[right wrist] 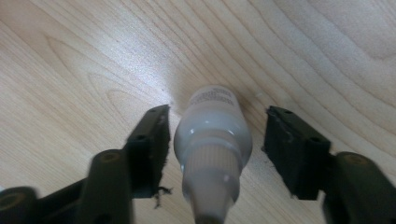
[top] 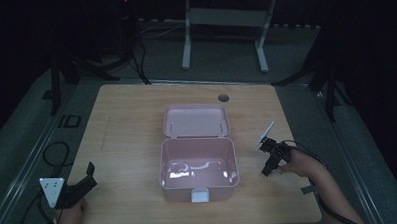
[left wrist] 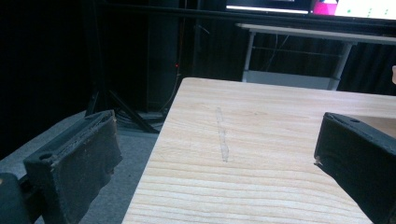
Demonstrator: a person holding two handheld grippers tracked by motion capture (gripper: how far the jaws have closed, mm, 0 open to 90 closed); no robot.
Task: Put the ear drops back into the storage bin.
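A small white bottle [right wrist: 212, 135] with a ribbed neck stands upright on the wooden table [top: 127, 124]; the right gripper view looks down on it from above. My right gripper [right wrist: 217, 116] is open around it, one jaw on each side and neither touching, the left jaw closer. In the high view this gripper [top: 266, 170] points down at the table, right of an open pink box [top: 199, 184]. The box's lid [top: 196, 121] lies back behind it. My left gripper [top: 91, 171] rests open near the table's front left corner, with nothing between its jaws [left wrist: 217, 126].
A round cable hole [top: 223, 97] sits near the table's back edge. In the left gripper view the table's left edge [left wrist: 154, 140] runs close by, with dark floor and stand legs beyond. A white desk frame [top: 223, 21] stands behind the table.
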